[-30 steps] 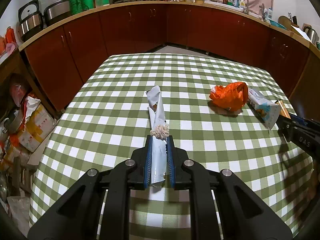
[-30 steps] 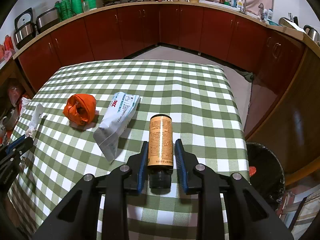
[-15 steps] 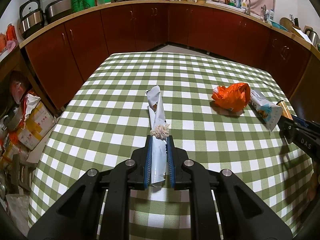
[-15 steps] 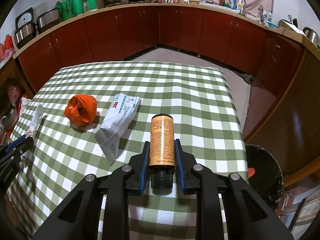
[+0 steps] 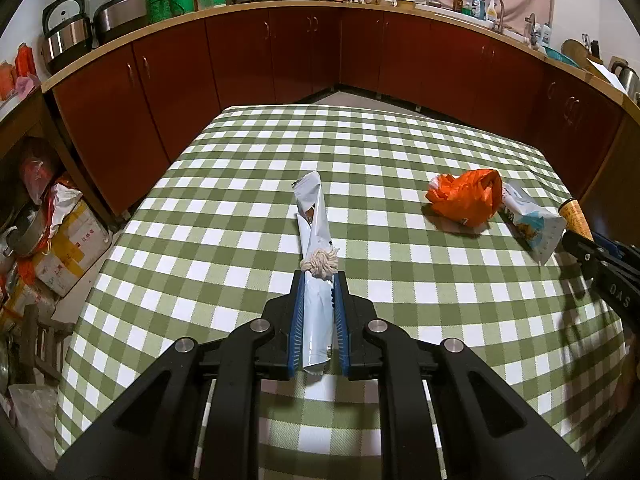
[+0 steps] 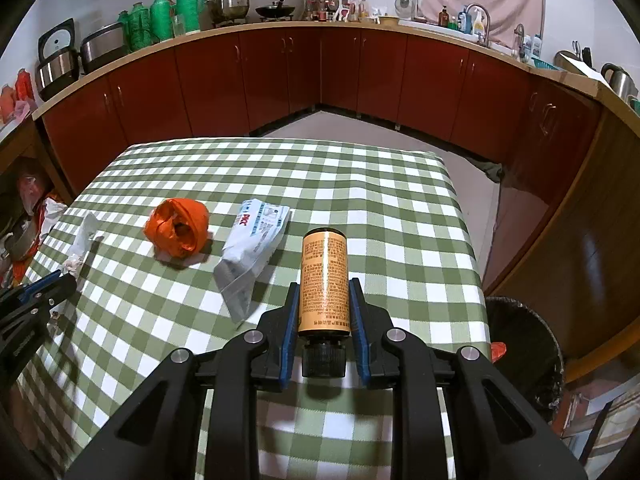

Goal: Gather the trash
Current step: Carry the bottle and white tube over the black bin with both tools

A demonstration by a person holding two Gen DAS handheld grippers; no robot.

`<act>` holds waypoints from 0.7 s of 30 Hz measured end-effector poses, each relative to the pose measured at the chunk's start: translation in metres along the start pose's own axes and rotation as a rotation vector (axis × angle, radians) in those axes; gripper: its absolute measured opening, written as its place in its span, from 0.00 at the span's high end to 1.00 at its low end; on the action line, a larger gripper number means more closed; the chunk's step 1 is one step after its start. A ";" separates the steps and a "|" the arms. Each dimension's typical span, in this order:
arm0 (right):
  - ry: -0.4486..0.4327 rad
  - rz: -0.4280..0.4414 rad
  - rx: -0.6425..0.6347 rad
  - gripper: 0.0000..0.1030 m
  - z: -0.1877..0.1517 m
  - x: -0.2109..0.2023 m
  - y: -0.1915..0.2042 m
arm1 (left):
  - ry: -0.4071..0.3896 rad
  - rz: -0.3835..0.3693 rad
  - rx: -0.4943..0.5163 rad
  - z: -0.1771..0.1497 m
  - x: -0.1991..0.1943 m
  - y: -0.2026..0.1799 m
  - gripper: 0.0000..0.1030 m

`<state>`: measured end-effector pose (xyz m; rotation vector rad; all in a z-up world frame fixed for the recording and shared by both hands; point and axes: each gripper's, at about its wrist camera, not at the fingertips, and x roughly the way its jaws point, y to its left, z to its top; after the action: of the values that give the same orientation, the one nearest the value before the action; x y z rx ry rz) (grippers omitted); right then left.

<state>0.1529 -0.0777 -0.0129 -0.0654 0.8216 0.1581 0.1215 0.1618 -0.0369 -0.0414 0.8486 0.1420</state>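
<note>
From the right gripper (image 6: pixel 324 288), the orange bag (image 6: pixel 177 231) and white packet (image 6: pixel 252 252) crowd ten o'clock; the checkered tablecloth (image 6: pixel 360 184) lies bare toward twelve, and the bin (image 6: pixel 520 344) sits at four.

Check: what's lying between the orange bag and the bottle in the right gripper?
A white printed pouch, flat on the checked tablecloth between orange bag and bottle; clearest in the right wrist view.

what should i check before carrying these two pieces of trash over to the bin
1. Left hand-held gripper shut on the silver wrapper: ok.
2. Right hand-held gripper shut on the orange bottle: ok.
3. Bottle cap on: ok.
4. Black bin within view, right of the table: ok.
5. Room left in the bin: cannot tell.
6. Table cleared: not ok; orange plastic bag and white pouch remain.
</note>
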 end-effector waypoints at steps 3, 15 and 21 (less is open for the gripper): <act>-0.010 0.001 0.002 0.76 -0.005 -0.006 0.000 | -0.004 -0.006 0.004 -0.001 -0.004 -0.004 0.86; -0.068 -0.016 0.041 0.76 -0.020 -0.042 -0.023 | -0.045 -0.070 0.061 -0.005 -0.028 -0.052 0.86; -0.104 -0.067 0.064 0.76 -0.030 -0.060 -0.048 | -0.064 -0.127 0.111 -0.009 -0.041 -0.091 0.86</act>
<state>0.0987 -0.1354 0.0104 -0.0242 0.7193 0.0715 0.1011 0.0662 -0.0138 0.0138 0.7868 -0.0229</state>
